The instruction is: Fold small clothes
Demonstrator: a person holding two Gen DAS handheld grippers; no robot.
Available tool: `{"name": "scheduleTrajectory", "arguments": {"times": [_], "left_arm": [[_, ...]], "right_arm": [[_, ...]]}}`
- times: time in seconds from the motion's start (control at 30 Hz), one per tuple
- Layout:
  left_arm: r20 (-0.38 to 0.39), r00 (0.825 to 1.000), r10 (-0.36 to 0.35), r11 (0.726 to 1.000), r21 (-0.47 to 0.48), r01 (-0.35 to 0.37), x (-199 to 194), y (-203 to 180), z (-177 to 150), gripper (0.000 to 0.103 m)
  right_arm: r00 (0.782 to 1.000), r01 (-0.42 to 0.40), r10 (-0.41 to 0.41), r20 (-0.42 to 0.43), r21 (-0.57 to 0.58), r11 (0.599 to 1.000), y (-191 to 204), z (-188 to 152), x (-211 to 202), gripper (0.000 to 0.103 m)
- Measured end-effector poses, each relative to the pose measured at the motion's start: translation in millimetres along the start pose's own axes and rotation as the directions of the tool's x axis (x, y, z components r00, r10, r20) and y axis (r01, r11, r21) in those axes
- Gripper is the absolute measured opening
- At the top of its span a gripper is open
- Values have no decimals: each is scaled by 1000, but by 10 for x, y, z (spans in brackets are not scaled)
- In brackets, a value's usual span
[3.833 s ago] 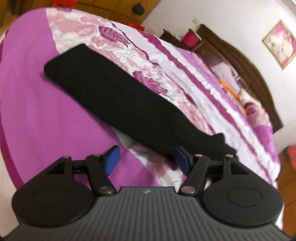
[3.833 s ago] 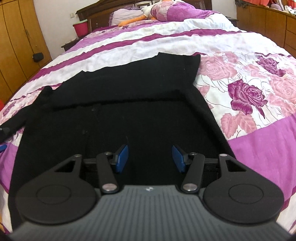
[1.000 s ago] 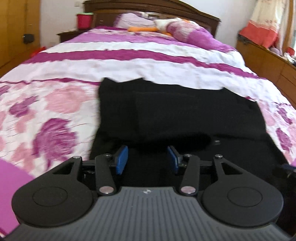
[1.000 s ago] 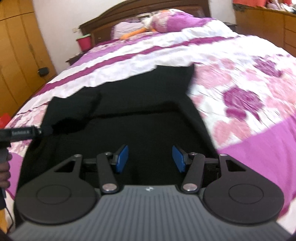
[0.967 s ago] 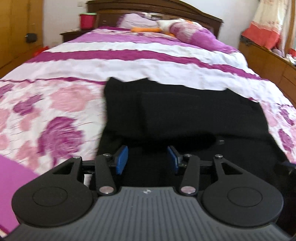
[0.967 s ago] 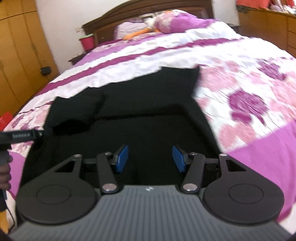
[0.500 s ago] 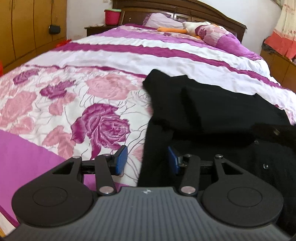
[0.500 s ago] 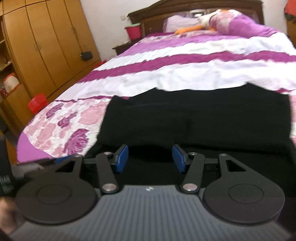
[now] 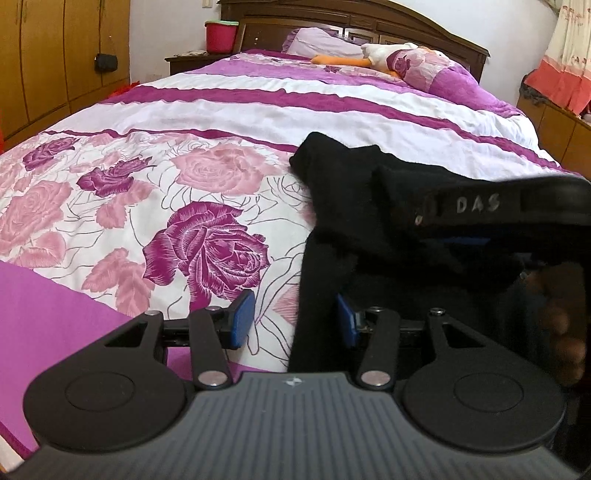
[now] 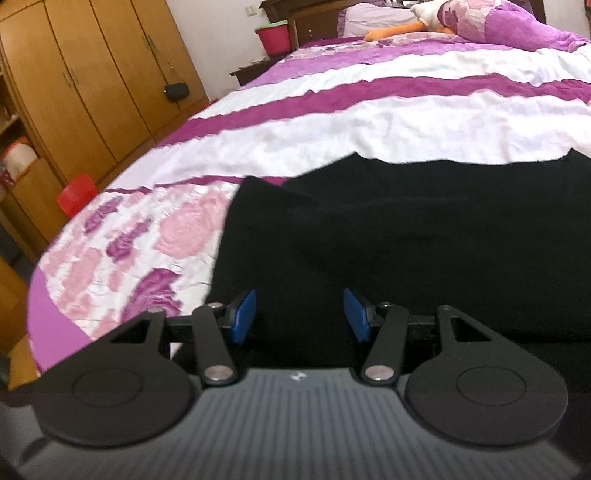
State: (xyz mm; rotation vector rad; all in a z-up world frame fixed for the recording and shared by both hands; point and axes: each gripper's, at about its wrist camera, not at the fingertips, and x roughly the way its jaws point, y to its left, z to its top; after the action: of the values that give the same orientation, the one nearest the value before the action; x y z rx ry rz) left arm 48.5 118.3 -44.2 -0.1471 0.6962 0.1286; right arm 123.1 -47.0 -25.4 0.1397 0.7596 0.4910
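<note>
Black garment (image 9: 369, 206) edge lies between left gripper's (image 9: 295, 325) parted fingers (image 9: 242, 319).

Left gripper (image 9: 291, 325): jaws apart over black garment's (image 9: 369, 206) left edge; floral bedspread (image 9: 147, 206) beneath; right gripper (image 9: 517, 206) (marked DAS) at right; red bucket (image 9: 221, 36) behind.

Two wrist views, low over the foot end of the bed (image 9: 258, 110), both facing its headboard.

Left view sits close above the black garment's (image 9: 332, 229) left edge; right view hovers over its middle (image 10: 424, 240). Both share garment, striped cover and headboard end.
</note>
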Motion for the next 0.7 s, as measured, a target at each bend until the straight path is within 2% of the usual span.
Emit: {"name": "scheduleTrajectory", "arguments": {"times": [0.3,0.4,0.47,0.57,0.7], "left_arm": [[-5,1000,8,1000,2,-8,34,-14,7,54],[-2,1000,19,1000,2,-19,35,-36,-4,54],[-3,1000,27,1000,3,-27,22,-55,-6,54],[-7,999,32,999,7,-32,1,-70,3,54],[-13,999,34,999,-9,-34,-5,-60,5,54]], "right_arm": [[1000,-8,9,14,-43,999,-32,-82,111,52],[1000,19,-18,16,-65,998,-7,-94,121,42],[999,29,-28,17,-54,998,-6,-87,105,19],[1000,19,-19,25,-19,1000,-55,-31,34,14],[994,-23,18,104,46,999,-208,81,-294,13]]}}
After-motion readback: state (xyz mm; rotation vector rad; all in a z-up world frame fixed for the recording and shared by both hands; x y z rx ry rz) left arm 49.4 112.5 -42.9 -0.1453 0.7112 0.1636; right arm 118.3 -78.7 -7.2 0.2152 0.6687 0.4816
